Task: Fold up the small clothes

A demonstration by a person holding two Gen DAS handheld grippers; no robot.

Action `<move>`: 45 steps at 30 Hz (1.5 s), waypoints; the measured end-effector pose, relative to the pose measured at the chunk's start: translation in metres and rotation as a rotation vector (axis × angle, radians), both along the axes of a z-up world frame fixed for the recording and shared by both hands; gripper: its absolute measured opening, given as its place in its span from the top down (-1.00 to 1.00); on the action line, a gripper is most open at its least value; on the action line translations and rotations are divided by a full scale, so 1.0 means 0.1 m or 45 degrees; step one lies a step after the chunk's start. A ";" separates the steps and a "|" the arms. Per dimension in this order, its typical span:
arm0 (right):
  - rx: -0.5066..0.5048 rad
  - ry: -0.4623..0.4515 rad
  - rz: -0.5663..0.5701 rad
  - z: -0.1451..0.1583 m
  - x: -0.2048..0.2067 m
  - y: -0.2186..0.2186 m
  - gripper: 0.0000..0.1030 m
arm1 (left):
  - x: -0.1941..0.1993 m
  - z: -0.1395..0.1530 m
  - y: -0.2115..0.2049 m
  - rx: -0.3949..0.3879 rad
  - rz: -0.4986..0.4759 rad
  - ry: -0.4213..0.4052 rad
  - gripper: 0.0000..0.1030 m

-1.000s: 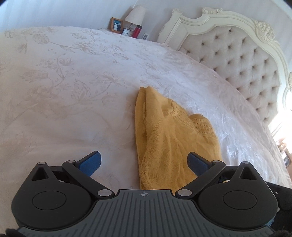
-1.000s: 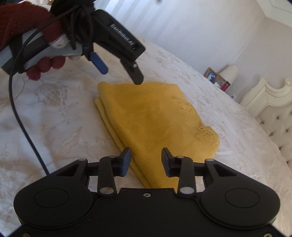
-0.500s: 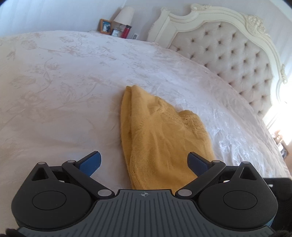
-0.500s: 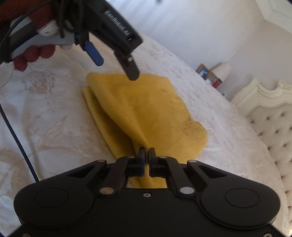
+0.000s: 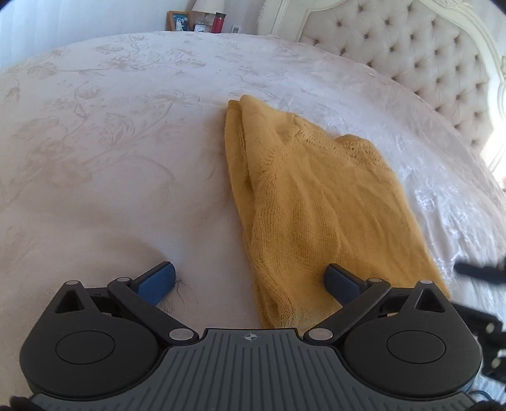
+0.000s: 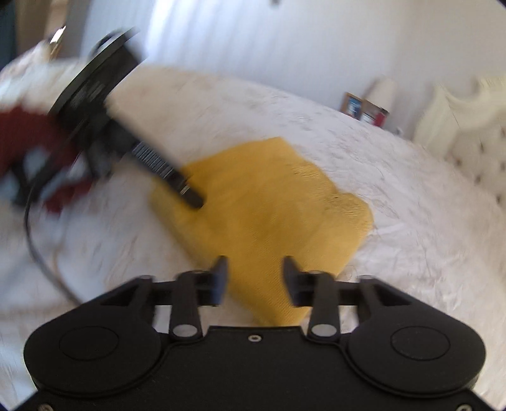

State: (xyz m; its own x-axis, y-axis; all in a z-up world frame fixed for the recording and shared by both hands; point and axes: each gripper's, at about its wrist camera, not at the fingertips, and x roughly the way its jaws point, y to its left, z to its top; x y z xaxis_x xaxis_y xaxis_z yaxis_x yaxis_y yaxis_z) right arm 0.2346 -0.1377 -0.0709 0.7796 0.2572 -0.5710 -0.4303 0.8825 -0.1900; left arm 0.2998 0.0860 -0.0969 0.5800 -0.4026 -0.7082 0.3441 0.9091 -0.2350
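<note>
A folded yellow knit garment (image 5: pixel 316 202) lies on the white bedspread (image 5: pixel 110 151); it also shows in the right wrist view (image 6: pixel 272 215). My left gripper (image 5: pixel 249 279) is open wide and low over the garment's near end, its right finger above the cloth and its left finger over bare bedspread. My right gripper (image 6: pixel 254 278) is open and empty just above the garment's near edge. The right wrist view is motion-blurred. The left gripper also shows in the right wrist view (image 6: pixel 189 193) at the garment's far left corner.
A tufted cream headboard (image 5: pixel 411 53) stands at the right. A bedside table with a picture frame (image 5: pixel 179 21), lamp and red bottle (image 5: pixel 218 22) stands beyond the bed. A black cable (image 6: pixel 41 253) trails over the bedspread at left.
My right gripper was shut half a second ago and has opened again, swinging right. My left gripper has dropped closer to the garment's near end.
</note>
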 end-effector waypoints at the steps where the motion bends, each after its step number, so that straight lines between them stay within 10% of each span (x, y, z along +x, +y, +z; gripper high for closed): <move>1: 0.069 0.024 -0.032 0.03 0.11 -0.07 -0.14 | -0.01 0.00 -0.01 0.012 -0.003 -0.004 -0.99; 4: 0.231 0.055 -0.133 0.05 0.49 -0.22 -0.14 | -0.03 0.00 -0.04 0.032 -0.013 -0.013 -0.99; 12: 0.150 0.108 -0.364 -0.28 1.40 -0.41 -0.37 | -0.03 -0.01 -0.01 -0.009 -0.003 -0.014 -0.99; 18: 0.508 0.282 -0.501 -0.37 1.55 -0.79 -0.61 | -0.03 -0.01 0.05 -0.235 0.001 0.016 -0.99; 29: 1.000 0.462 -0.365 -0.56 1.43 -1.06 -0.88 | 0.00 -0.16 -0.10 -0.483 -0.070 0.067 -0.99; 39: 1.113 0.500 -0.244 -0.64 1.57 -1.00 -0.99 | 0.03 -0.21 -0.15 -0.553 -0.062 0.040 -0.97; 41: 1.050 0.492 -0.282 -0.62 1.54 -0.99 -0.57 | 0.04 -0.23 -0.14 -0.566 -0.056 0.064 -0.08; 42: 1.006 0.500 -0.334 -0.61 1.54 -0.99 0.01 | 0.08 -0.29 -0.14 -0.572 -0.018 0.141 0.69; 45: 1.046 0.534 -0.389 -0.59 1.48 -1.05 0.12 | 0.11 -0.35 -0.12 -0.610 -0.005 0.189 0.70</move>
State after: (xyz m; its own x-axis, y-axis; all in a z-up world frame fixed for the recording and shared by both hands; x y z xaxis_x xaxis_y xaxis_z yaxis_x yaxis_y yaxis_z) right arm 0.3824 -0.2422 -0.1301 0.6533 0.5200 -0.5503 -0.0528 0.7564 0.6520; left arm 0.3106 0.0738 -0.1318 0.4846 -0.7047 -0.5182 0.2787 0.6859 -0.6723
